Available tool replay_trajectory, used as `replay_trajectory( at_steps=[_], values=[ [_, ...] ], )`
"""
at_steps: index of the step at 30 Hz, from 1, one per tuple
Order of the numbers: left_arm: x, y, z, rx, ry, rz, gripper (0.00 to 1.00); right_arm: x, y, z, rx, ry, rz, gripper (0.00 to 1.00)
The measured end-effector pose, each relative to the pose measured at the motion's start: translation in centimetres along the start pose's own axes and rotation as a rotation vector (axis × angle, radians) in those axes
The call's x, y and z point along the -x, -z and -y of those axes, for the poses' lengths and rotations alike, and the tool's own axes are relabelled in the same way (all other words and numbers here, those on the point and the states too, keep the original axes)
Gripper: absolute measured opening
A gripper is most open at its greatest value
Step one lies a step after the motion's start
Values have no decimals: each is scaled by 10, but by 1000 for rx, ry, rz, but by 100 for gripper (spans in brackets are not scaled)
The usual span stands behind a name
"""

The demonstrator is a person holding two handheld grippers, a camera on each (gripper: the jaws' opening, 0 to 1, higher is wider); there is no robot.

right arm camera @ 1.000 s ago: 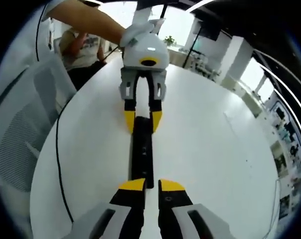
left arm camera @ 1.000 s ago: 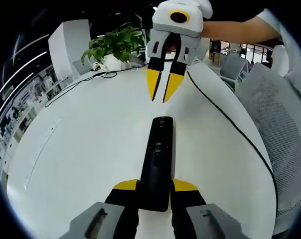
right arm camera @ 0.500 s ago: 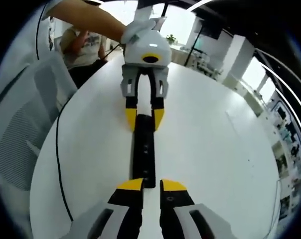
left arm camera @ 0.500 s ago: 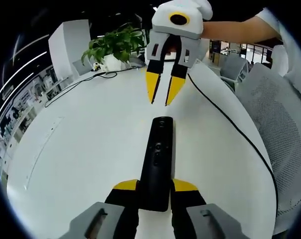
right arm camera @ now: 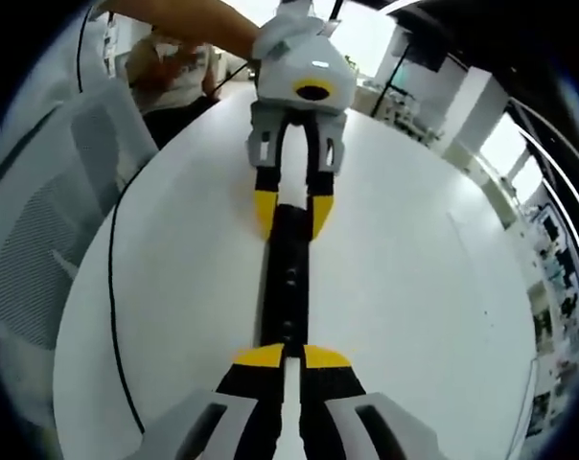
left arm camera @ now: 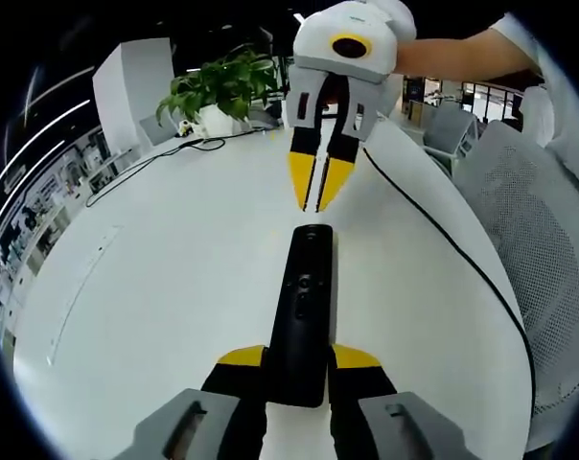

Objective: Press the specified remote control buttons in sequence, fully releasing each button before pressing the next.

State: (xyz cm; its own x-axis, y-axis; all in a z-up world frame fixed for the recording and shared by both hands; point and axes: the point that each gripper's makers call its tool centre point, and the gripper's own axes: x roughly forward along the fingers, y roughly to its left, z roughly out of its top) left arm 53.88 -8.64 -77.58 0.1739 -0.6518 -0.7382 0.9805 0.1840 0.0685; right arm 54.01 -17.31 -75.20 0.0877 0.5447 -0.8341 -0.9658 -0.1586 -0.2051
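While the left hand-held gripper (left arm camera: 299, 369) clamps the remote (left arm camera: 303, 307), the right hand-held gripper (left arm camera: 317, 206) hovers nearly closed.

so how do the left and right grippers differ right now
The left gripper is shut on the remote's near end, jaws on either side of it; the right gripper holds nothing, its jaws nearly together. The left sits low at the table; the right hangs tips-down above the remote's far end. Both have yellow-tipped jaws.
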Motion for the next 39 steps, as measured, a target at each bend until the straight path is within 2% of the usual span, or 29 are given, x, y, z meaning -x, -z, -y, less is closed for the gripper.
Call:
replay_trajectory(
  at_steps=[14, 25, 33, 39],
  values=[
    [0, 0, 0, 0, 0, 4, 22, -3, -2, 2, 14, -26, -34, 0],
    [1, 0, 1, 0, 1, 2, 22, -5, 2, 1, -49, -88, -111, 0],
    [1, 0, 2, 0, 2, 2, 23, -9, 2, -2, -44, -138, -159, 0],
    [1, 0, 2, 0, 2, 4, 23, -13, 3, -3, -19, -148, -180, 0]
  ],
)
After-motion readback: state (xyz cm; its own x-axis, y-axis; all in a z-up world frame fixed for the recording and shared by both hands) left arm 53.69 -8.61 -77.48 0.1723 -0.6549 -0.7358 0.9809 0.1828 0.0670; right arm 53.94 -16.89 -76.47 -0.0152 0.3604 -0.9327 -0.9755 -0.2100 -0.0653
